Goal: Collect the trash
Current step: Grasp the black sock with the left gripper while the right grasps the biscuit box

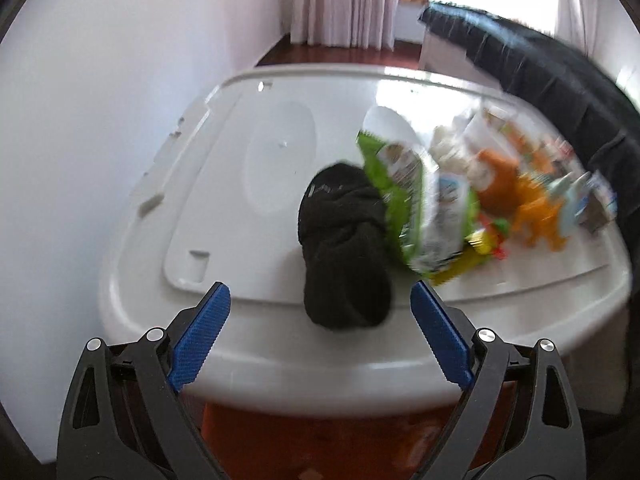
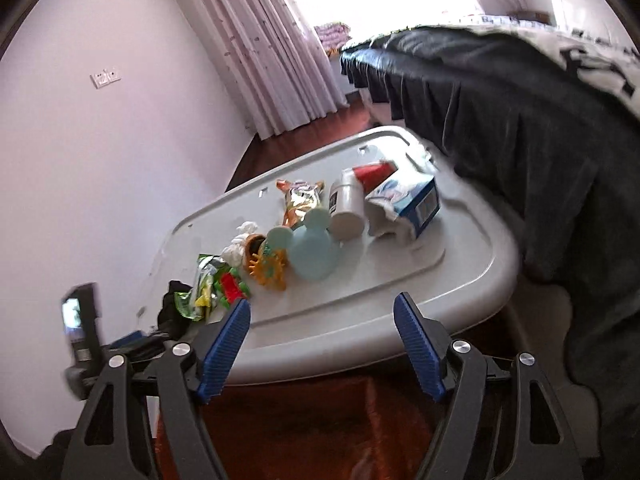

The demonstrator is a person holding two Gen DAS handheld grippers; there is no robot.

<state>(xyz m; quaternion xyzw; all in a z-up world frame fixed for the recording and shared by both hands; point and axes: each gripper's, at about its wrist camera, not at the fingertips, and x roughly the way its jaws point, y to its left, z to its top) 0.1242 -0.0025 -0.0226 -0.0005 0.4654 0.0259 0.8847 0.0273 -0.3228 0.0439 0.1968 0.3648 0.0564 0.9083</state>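
Note:
A white plastic bin lid (image 1: 224, 184) serves as the table top; it also shows in the right wrist view (image 2: 460, 264). On it lie a black sock (image 1: 344, 248), a green snack wrapper (image 1: 400, 184), crumpled white tissue (image 2: 240, 244), an orange toy (image 1: 540, 216), a light blue mouse-shaped lid (image 2: 312, 248), a white bottle (image 2: 348, 208), a red cup (image 2: 376, 172) and a torn blue-and-white box (image 2: 404, 200). My left gripper (image 1: 320, 300) is open and empty, just short of the sock. My right gripper (image 2: 322, 312) is open and empty at the lid's near edge.
A bed with a dark skirt (image 2: 520, 128) stands close on the right. A white wall (image 1: 100, 100) is on the left, pink curtains (image 2: 272, 40) at the back. Red-brown floor (image 2: 300, 420) lies below the lid.

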